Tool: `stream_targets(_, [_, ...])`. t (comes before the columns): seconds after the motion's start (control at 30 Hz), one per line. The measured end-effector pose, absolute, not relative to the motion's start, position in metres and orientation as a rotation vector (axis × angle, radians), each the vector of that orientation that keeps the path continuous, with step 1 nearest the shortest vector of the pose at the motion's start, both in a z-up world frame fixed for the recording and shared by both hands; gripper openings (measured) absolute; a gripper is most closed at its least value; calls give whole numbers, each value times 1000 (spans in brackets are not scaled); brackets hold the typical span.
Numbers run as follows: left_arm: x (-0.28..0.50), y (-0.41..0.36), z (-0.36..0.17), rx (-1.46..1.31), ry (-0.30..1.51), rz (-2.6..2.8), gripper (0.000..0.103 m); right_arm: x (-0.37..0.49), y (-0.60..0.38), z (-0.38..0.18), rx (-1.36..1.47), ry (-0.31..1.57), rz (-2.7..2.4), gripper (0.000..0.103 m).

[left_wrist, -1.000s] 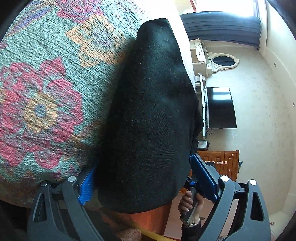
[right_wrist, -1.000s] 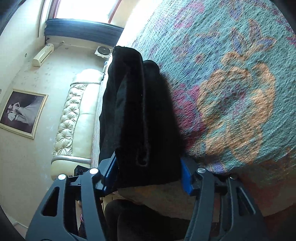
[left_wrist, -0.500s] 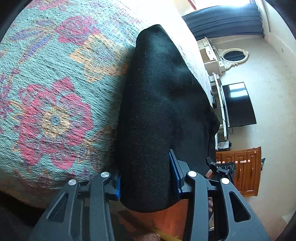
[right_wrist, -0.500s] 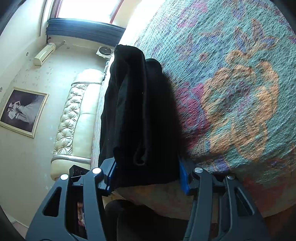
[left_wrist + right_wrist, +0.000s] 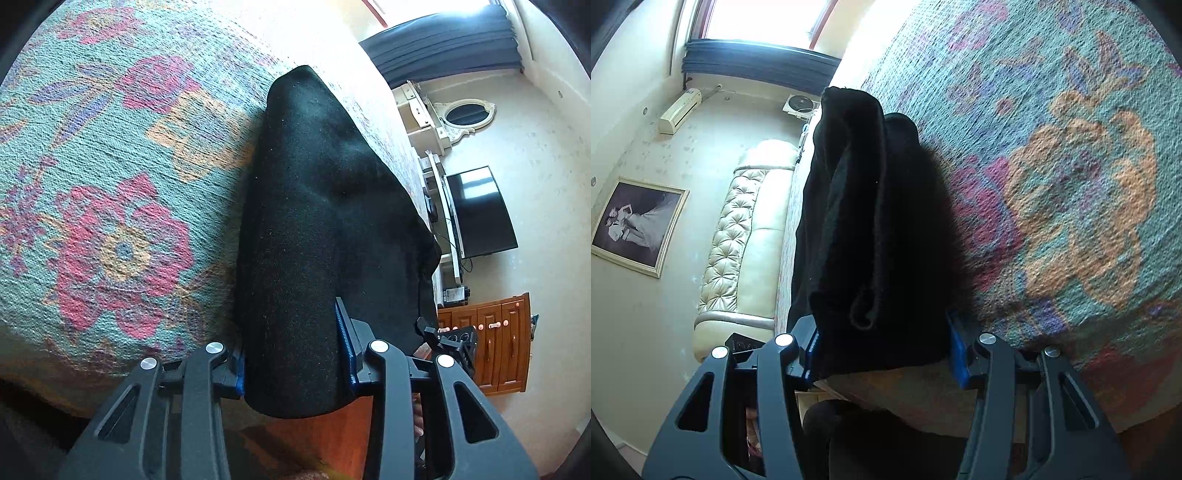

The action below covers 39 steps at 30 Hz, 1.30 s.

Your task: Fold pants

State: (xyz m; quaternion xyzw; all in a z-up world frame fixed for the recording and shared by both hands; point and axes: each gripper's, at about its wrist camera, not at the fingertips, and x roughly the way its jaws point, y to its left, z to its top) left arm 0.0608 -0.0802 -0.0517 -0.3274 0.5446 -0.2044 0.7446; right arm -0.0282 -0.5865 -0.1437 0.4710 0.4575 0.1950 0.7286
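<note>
The black knitted pants (image 5: 325, 236) lie already doubled into a long strip on the floral teal bedspread (image 5: 110, 184), running from bottom centre upward; further folds appear left. The left gripper (image 5: 295, 363) has just been closing and clamps the near end; the right gripper (image 5: 882, 343) grips the layered edge.

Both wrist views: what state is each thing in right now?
black pants: folded lengthwise, lying on the floral bedspread, near end over the bed's edge.
left gripper: fingers just closed, pressing on the pants' end.
right gripper: shut on the pants' other end.
television: off, screen dark.
</note>
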Motion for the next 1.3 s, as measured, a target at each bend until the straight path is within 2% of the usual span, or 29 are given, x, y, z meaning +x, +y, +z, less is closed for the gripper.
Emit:
stream_targets(0.63, [57,-57,-47,-691,1125,-409,36,-16,-545,-138,1004,1053,411,52])
stream_targets(1.3, [37,-2,-45,-763,1053,-287,36,32,-450,-128,906,1146,515,52])
